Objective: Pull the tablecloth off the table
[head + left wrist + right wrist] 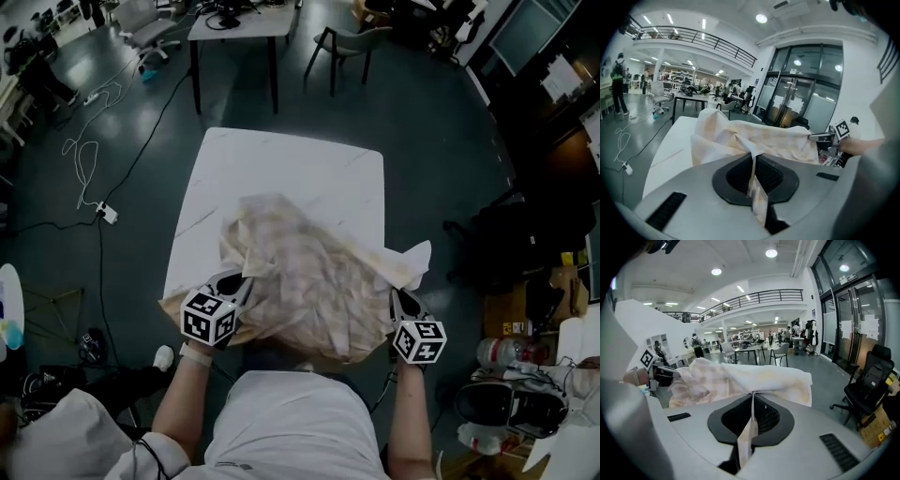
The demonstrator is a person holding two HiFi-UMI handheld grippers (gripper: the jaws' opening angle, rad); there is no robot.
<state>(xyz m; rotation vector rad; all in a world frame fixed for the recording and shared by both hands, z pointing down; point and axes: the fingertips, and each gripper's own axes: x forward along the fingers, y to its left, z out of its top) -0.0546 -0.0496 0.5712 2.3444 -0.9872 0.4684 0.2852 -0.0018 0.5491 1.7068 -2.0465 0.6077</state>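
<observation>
Half the table (pixel 281 164) under bunched tablecloth (pixel 302 281)

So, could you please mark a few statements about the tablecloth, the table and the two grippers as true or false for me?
1. The tablecloth lies flat over the whole table. False: it is bunched up at the near end, and the far part of the table is bare.
2. The left gripper is shut on the tablecloth. True.
3. The right gripper is open and empty. False: it too is shut on a fold of the tablecloth.
4. A chair stands on the floor beyond the table's far end. True.
</observation>
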